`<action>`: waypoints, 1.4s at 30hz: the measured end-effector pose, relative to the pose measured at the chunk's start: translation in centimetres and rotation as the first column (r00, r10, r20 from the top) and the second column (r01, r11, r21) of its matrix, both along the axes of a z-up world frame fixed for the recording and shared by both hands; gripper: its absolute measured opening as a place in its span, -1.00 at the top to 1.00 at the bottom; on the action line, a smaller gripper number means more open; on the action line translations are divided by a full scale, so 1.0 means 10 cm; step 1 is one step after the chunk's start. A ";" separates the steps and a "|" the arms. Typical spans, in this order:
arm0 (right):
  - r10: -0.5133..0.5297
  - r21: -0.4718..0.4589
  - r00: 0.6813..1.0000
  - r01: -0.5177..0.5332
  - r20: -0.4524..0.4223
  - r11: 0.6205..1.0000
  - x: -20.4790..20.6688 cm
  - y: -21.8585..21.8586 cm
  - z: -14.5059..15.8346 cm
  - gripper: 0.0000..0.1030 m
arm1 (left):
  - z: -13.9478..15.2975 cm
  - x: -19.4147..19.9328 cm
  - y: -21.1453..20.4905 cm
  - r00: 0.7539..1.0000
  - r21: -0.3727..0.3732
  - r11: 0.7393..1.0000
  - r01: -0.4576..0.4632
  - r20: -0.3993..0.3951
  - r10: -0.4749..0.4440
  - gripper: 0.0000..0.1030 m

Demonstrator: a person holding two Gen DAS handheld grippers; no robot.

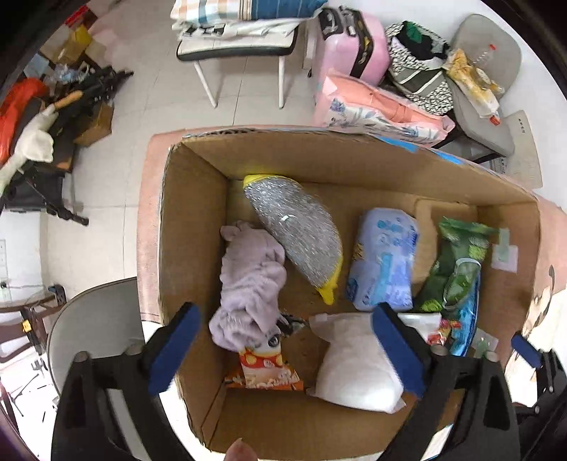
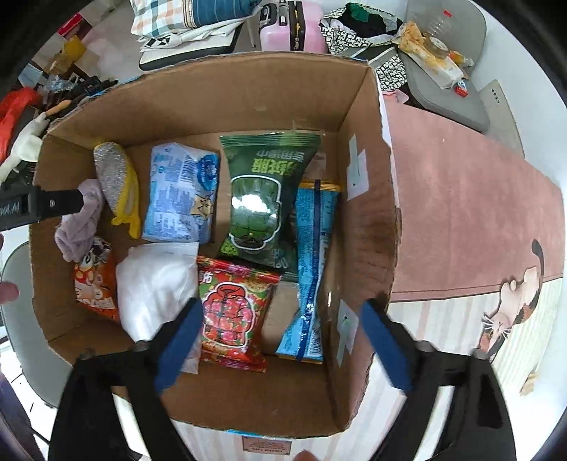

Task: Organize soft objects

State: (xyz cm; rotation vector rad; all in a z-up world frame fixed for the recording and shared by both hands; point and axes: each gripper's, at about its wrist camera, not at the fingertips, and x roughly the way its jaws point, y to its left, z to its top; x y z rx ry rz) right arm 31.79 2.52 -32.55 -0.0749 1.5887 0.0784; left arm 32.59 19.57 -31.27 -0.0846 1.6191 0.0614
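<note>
An open cardboard box stands on a pink-clothed table. Inside lie a lilac cloth, a silver and yellow scrubber, a light blue pack, a white soft pack and an orange snack bag. The right wrist view adds a green bag, a red bag and a long blue bag. My left gripper hangs open over the box's left half. My right gripper hangs open over the right half. Neither holds anything.
Behind the box are a chair with folded bedding, a pink suitcase and a grey chair piled with bags. Floor clutter lies at the far left. A grey seat stands beside the table.
</note>
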 end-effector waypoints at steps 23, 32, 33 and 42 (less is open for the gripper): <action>-0.023 0.001 0.988 0.024 0.152 1.000 -0.47 -0.02 0.64 -1.00 | 0.67 -0.94 -0.17 0.980 0.050 0.997 -0.050 0.194 0.040 -0.99; 0.008 0.015 0.949 -0.013 0.315 1.000 -1.11 -0.10 1.49 -1.00 | 1.57 -1.59 -0.32 0.929 0.070 0.997 -0.041 0.370 0.012 -0.99; 0.008 0.025 0.942 -0.017 0.336 1.000 -1.22 -0.11 1.63 -1.00 | 1.64 -1.64 -0.34 0.925 0.068 0.997 -0.040 0.380 0.011 -0.99; 0.007 0.045 0.877 -0.033 0.480 0.998 -1.94 -0.19 2.56 -1.00 | 2.47 -2.23 -0.44 0.862 0.051 0.998 -0.025 0.507 -0.005 -0.99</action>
